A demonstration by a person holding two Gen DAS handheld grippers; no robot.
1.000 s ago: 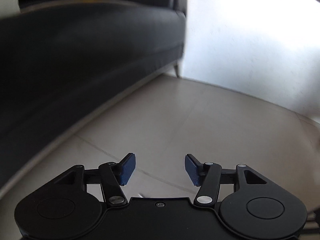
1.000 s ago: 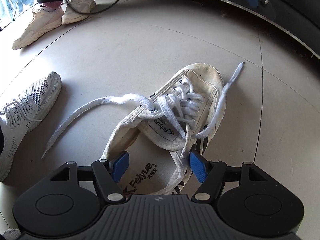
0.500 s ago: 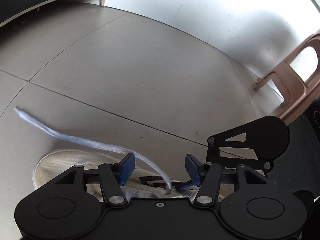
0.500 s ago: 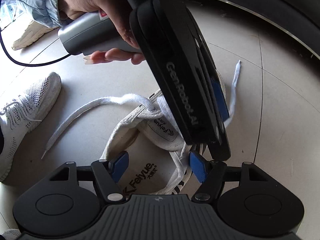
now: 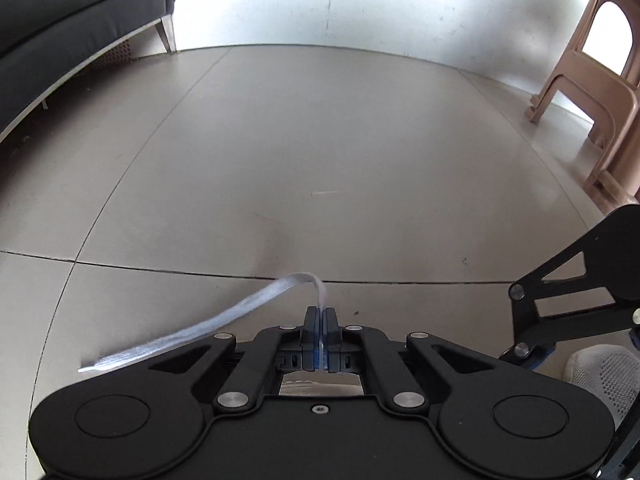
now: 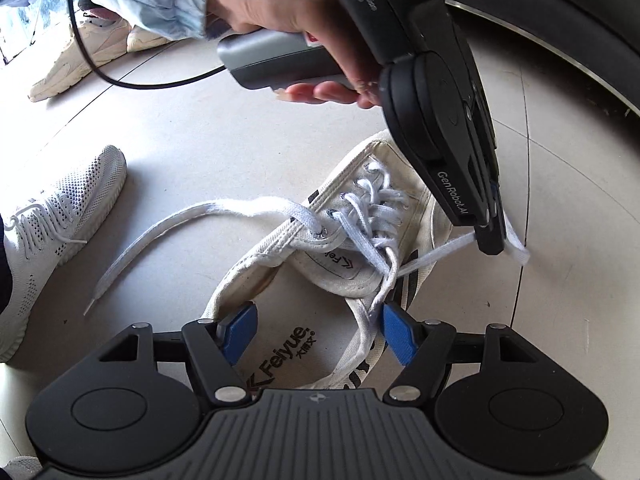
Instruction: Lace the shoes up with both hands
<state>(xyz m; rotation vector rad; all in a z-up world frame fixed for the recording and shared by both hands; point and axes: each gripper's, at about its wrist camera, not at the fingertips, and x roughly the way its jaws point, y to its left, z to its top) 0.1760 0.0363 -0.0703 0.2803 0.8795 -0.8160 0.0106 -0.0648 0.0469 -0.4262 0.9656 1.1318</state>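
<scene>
A cream canvas shoe (image 6: 348,176) lies on the tiled floor with its toe pointing away. My left gripper (image 6: 491,242), held in a hand, sits at the shoe's right side, shut on the right-hand white lace (image 6: 440,251), which runs taut from the eyelets. In the left wrist view that lace (image 5: 224,320) arcs out of the shut left gripper (image 5: 322,314) toward the left. The other lace (image 6: 180,220) trails loose on the floor to the left. My right gripper (image 6: 316,322) hangs open over the shoe's heel opening, its pads beside the rims.
A person's white knit sneaker (image 6: 52,232) stands at the left, with a pair of cream sneakers (image 6: 80,56) and a black cable (image 6: 120,80) farther back. A dark sofa (image 5: 60,20) and a brown plastic stool (image 5: 592,80) border the floor.
The left gripper swung down beside the shoe, closed on the right-hand lace and drew it out to the right. The right gripper stayed where it was, open.
</scene>
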